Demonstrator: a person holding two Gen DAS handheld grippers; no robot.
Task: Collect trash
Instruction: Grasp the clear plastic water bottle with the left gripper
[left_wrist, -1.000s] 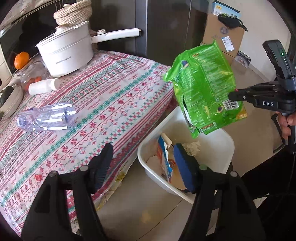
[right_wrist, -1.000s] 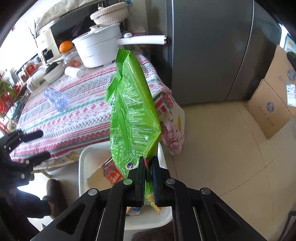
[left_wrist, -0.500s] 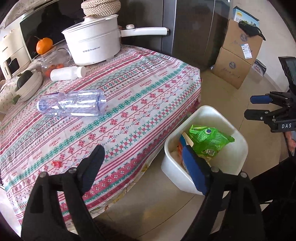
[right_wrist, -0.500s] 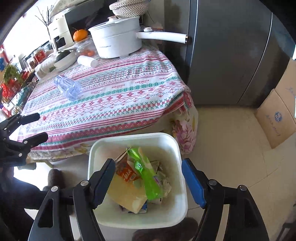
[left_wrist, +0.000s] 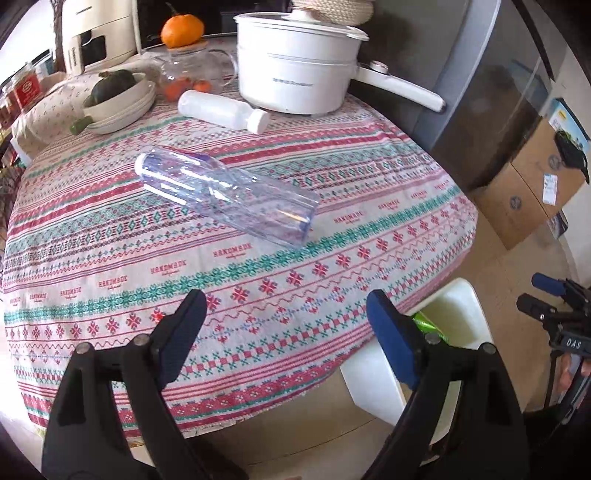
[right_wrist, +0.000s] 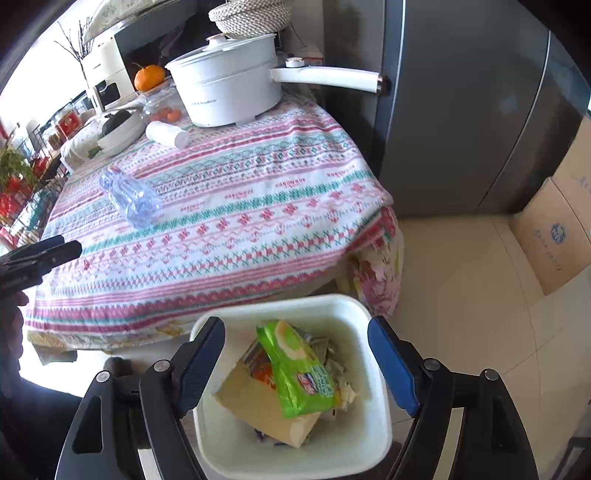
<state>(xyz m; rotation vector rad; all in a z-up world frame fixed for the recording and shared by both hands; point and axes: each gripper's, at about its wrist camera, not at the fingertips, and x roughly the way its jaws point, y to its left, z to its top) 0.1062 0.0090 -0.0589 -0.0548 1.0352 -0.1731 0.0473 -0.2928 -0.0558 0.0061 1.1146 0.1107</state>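
1. Left gripper (left_wrist: 286, 332): jaws spread wide, nothing held, poised over the near edge of the bench.
2. Right gripper (right_wrist: 295, 354): jaws spread wide, nothing held, above the bin and off the bench.
3. White square plastic trash bin (right_wrist: 380, 373): on the floor at the bench's near corner; at 4 o'clock in the left wrist view.
4. Green crinkled snack bag (right_wrist: 301, 376): lies in the bin atop a brown cardboard piece (right_wrist: 258, 402) and other scraps.
5. Round bench under a red-and-green patterned cloth (left_wrist: 110, 236).
6. Clear crushed plastic bottle (left_wrist: 225, 195): lying on its side on the bench, likely the next trash item. It sits at 12 o'clock from the left gripper, long axis running 10 to 4 o'clock, white cap end farther. Judged nearer the left gripper; the right sits well apart.
7. White cylindrical plastic bottle (left_wrist: 223, 110): lying on its side, farther back.
8. White lidded pot with long handle (left_wrist: 299, 66): at the far edge.
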